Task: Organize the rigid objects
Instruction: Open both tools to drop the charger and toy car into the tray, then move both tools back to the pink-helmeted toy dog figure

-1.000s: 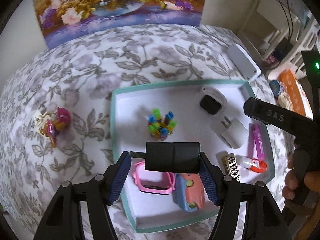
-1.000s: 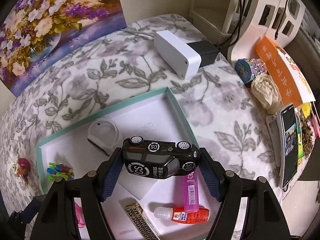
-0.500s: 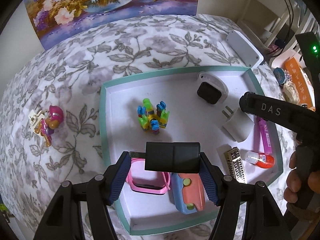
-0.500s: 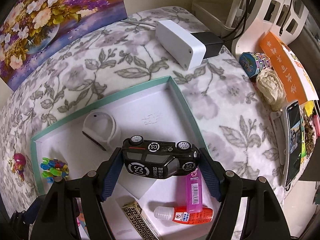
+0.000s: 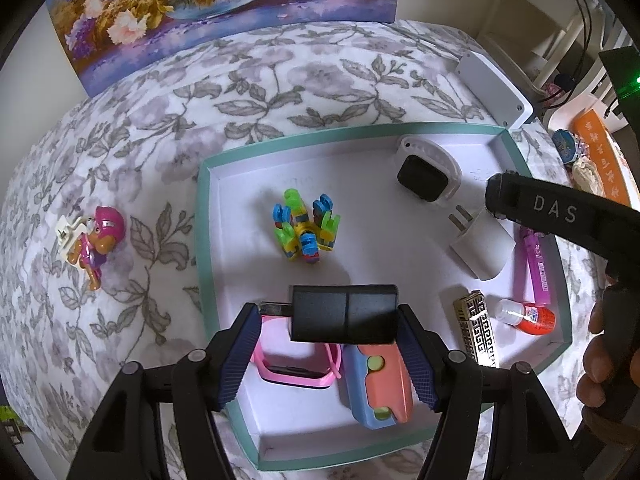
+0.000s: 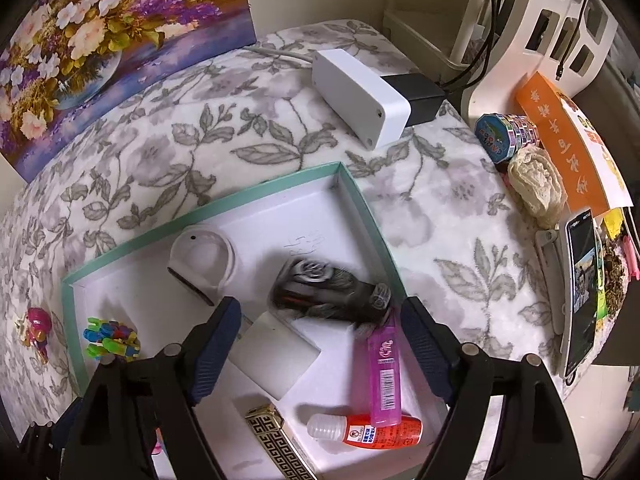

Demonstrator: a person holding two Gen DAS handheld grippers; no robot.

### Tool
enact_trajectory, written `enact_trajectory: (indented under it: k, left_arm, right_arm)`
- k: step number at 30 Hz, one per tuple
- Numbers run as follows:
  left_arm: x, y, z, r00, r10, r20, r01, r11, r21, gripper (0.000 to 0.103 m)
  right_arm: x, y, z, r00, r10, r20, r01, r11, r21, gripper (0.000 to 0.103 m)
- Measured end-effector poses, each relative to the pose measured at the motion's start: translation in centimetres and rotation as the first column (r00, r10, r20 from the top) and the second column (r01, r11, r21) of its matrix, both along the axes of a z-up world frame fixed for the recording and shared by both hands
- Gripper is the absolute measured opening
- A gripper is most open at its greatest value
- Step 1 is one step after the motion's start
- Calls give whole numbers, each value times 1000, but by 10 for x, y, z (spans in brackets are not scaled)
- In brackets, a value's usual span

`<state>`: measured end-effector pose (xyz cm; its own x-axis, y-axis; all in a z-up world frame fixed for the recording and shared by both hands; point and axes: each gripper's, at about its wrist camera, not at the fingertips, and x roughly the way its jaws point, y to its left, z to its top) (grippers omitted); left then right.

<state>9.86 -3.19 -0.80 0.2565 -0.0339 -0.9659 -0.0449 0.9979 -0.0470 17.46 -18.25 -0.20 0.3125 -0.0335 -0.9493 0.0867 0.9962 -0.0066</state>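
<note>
My left gripper (image 5: 332, 344) is shut on a black charger block (image 5: 344, 314), held above the near part of the teal-rimmed white tray (image 5: 202, 240). My right gripper (image 6: 320, 336) is open, and a black toy car (image 6: 332, 294) shows blurred just beyond its fingers, inside the tray (image 6: 200, 208) near the right wall. The tray holds a colourful block toy (image 5: 306, 230), a white plug (image 5: 480, 246), a pink tube (image 6: 382, 372), a red glue bottle (image 6: 372, 430), a gold patterned lighter (image 5: 478, 328), a pink watch (image 5: 298, 364) and a blue-and-pink toy (image 5: 380, 384). A pink-helmeted toy figure (image 5: 94, 242) lies on the blanket, left of the tray.
A white box (image 6: 360, 96) lies behind the tray's far right corner. At the right edge are a tape roll (image 6: 504, 136), a phone (image 6: 580, 288) and an orange card (image 6: 568, 140). A flower painting (image 5: 224, 4) leans at the back. A hand (image 5: 600, 360) holds the right gripper's handle.
My right gripper has opened and the black toy car has dropped out of it into the tray. My left gripper still holds the charger block over the tray.
</note>
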Motion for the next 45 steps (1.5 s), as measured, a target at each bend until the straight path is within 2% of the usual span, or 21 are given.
enact_trajectory:
  k: [2, 7, 9, 10, 11, 20, 25, 30, 36, 45]
  left_arm:
    - [0, 0, 3, 1000, -2, 5, 2, 1000, 0, 77]
    - [1, 5, 14, 1000, 6, 22, -6, 1000, -11, 78]
    - [1, 11, 18, 999, 19, 31, -19, 1000, -14, 88]
    - [2, 14, 21, 999, 28, 36, -28, 999, -17, 100]
    - [2, 18, 23, 998, 37, 43, -36, 999, -20, 103]
    - [-1, 72, 47, 977, 181, 108, -177, 983, -43, 103]
    - [-7, 114, 56, 946, 295, 134, -289, 955, -60, 103]
    - [-17, 159, 65, 890, 423, 172, -415, 906, -79, 103]
    - [-29, 199, 73, 843, 499, 200, -497, 865, -62, 103]
    - [-40, 236, 71, 822, 534, 196, -536, 843, -49, 103]
  right_arm:
    - [0, 1, 2, 1000, 6, 6, -6, 1000, 4, 83]
    - [-3, 8, 20, 998, 28, 52, -28, 1000, 1, 83]
    - [-5, 11, 27, 997, 34, 72, -34, 999, 0, 83]
    - [-6, 13, 32, 996, 37, 83, -37, 999, -3, 83]
    - [-7, 15, 36, 995, 42, 95, -41, 999, -8, 83]
    - [-11, 35, 58, 985, 91, 147, -90, 996, -15, 83]
    - [-14, 50, 59, 982, 125, 145, -123, 992, -20, 83]
    - [-18, 68, 61, 977, 159, 145, -158, 987, -19, 83]
    - [-24, 97, 61, 968, 209, 142, -209, 978, -13, 83]
    - [-28, 142, 49, 957, 266, 112, -268, 963, -1, 83]
